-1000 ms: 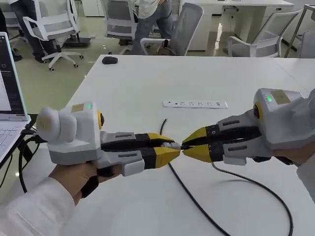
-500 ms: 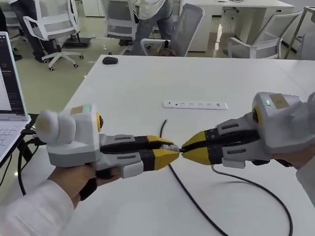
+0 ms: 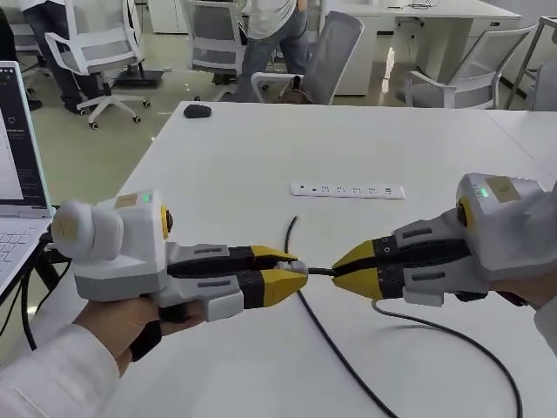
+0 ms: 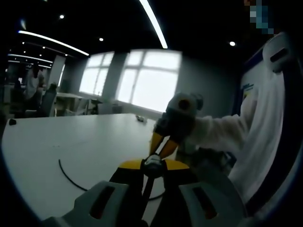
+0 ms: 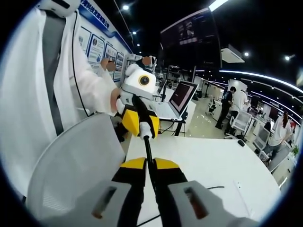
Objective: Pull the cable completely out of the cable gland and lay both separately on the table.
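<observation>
No text is legible; the wall posters (image 5: 98,47) carry lettering (too blurred to read).

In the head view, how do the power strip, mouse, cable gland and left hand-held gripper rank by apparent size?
Largest first: left hand-held gripper, power strip, mouse, cable gland. Gripper nearest, mouse farthest, so mouse versus gland is unsure.

A white tabletop (image 3: 261,157) is seen. A white power strip (image 3: 348,190) is laid flat near its middle, and a dark mouse (image 3: 197,111) is set by the far left edge, well apart from the strip. A black cable (image 3: 339,357) is laid across the near part, one end just short of the power strip, the rest trailing toward the near right.
</observation>
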A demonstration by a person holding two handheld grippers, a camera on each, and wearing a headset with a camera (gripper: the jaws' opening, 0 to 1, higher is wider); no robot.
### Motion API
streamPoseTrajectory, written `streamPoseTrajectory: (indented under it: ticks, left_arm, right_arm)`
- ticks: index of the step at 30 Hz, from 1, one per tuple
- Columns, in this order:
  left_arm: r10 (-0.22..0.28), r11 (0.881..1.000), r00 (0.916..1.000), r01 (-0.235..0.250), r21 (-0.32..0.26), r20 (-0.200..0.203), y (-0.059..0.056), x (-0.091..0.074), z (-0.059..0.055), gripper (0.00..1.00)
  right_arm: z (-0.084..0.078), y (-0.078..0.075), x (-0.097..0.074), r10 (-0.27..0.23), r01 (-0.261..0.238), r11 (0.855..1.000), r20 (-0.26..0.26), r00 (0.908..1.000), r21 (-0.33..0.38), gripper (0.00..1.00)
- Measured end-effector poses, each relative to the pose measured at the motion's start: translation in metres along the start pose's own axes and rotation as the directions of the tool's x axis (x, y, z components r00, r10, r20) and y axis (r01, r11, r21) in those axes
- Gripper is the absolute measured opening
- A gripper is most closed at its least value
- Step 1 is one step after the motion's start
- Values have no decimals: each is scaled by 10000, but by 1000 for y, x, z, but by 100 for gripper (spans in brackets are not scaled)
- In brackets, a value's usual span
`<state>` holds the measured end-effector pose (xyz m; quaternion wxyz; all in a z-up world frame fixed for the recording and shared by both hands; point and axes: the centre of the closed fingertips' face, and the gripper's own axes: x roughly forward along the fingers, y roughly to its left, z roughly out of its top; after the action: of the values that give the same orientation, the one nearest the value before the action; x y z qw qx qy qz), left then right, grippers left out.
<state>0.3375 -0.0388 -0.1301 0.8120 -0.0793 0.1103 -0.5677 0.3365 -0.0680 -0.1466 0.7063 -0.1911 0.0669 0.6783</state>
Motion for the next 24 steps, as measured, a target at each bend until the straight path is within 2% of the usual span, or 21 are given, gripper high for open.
streamPoseTrajectory:
  ticks: [6, 8, 11, 24]
  left_arm:
    - [66, 10000, 10000, -67, -31, -68, 2, -5, -2, 16]
    - [169, 9998, 9999, -169, -97, 19, 5, -9, 0, 16]
    - [225, 9997, 9997, -224, -121, 114, 7, -12, 2, 16]
    - [177, 9998, 9996, -178, 82, 216, 6, -6, 7, 16]
  right_arm:
    - [-8, -1, -6, -101, 103, 9999, -142, 9998, 139, 4]
    - [-13, -3, -10, -223, 228, 9996, -291, 9993, 177, 4]
    - [-13, -4, -14, -303, 310, 9991, -226, 9993, 303, 4]
    - [-20, -4, -12, -381, 403, 9980, -454, 9982, 484, 4]
